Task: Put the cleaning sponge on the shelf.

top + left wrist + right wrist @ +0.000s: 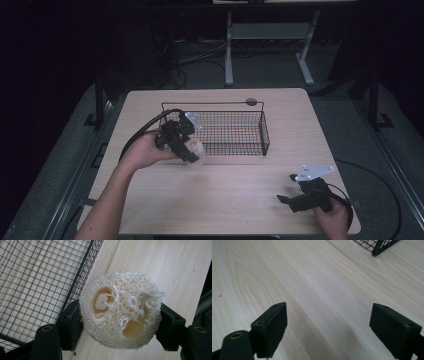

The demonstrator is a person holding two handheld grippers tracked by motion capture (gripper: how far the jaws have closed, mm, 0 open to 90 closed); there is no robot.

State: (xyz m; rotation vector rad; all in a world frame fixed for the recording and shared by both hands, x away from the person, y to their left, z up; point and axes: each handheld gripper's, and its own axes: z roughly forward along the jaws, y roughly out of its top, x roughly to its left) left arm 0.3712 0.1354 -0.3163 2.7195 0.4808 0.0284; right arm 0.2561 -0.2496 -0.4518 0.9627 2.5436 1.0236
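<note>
A round, cream loofah sponge [120, 310] with holes through it sits between the two black jaws of my left gripper [120, 326], which is shut on it. From above, the sponge [196, 149] hangs just over the front left corner of the black wire basket [227, 131], with the left gripper [189, 151] held by a hand at the basket's left end. My right gripper [287, 189] rests low over the table's front right, open, with bare wood between its jaws [328, 327].
The light wooden table [225, 200] has bare wood in front of the basket. A small dark round disc [251, 101] lies behind the basket's back rim. A basket corner [378, 246] shows far off in the right gripper view. Cables and a desk frame stand on the floor beyond.
</note>
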